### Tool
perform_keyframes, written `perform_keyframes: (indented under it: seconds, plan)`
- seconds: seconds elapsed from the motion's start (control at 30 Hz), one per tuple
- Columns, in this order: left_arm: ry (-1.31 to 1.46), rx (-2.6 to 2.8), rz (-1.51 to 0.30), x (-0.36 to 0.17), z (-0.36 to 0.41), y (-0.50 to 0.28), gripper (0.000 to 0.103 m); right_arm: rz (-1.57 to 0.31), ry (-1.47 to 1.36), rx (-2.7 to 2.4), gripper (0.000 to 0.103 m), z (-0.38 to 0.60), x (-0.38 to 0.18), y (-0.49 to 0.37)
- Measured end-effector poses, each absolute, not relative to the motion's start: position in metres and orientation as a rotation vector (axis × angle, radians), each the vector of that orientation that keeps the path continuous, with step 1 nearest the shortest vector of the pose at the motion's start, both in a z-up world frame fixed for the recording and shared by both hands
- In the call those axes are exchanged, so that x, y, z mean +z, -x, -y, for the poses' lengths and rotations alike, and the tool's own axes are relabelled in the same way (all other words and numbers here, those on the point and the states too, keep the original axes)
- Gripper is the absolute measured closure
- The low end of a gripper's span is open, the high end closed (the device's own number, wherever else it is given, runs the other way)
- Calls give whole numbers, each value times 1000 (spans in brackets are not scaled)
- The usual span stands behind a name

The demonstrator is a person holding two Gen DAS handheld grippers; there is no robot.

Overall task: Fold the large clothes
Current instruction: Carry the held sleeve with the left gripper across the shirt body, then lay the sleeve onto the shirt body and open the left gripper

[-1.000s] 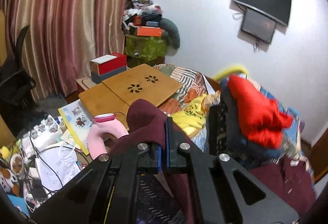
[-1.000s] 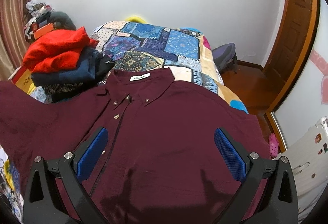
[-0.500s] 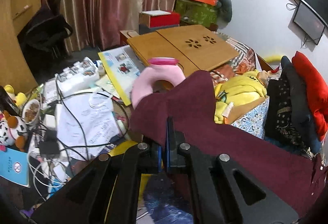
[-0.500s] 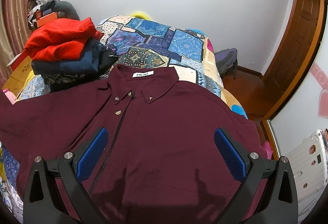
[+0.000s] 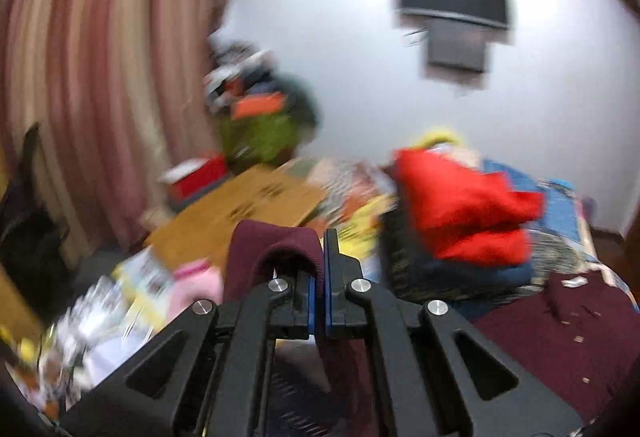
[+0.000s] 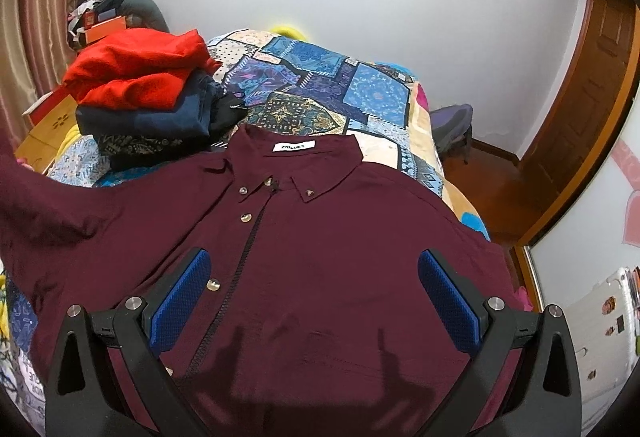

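Note:
A maroon button-up shirt [image 6: 320, 237] lies face up on the patchwork bedspread [image 6: 320, 77], collar toward the far wall. Its left sleeve [image 6: 36, 205] is lifted off to the left edge of the right wrist view. My left gripper [image 5: 323, 257] is shut on the maroon sleeve cuff [image 5: 276, 245], which loops over its left finger; this view is blurred by motion. The shirt's body [image 5: 568, 333] shows at the lower right there. My right gripper [image 6: 316, 301] hovers open over the shirt's chest, blue pads [image 6: 180, 297] wide apart, nothing between them.
A stack of folded clothes, red [image 6: 136, 73] on dark blue, sits at the bed's left by the shirt's shoulder. A wooden lap desk [image 5: 240, 213], papers and clutter lie left of the bed. A wooden door [image 6: 592, 85] and floor are to the right.
The left gripper swung left and down toward the cluttered side, then back up and right, keeping the cuff pinched. The sleeve stretched out and rose again. The right gripper stayed nearly still.

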State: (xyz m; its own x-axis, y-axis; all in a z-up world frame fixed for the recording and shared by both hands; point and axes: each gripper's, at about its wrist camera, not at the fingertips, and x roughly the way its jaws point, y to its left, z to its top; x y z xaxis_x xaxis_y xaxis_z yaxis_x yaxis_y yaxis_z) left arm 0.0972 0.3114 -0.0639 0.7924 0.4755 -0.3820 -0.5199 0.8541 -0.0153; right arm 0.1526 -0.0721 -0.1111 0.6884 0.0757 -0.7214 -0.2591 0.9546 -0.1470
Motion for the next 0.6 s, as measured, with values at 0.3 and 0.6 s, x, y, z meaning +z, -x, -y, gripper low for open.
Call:
perform_keyframes:
  seconds: [0.3, 0.6]
  plan:
    - [209, 142, -586, -111, -207, -179, 102, -790, 196, 175, 0, 89, -109, -153]
    - [190, -112, -869, -193, -71, -225, 101, -818, 172, 175, 0, 103, -117, -155]
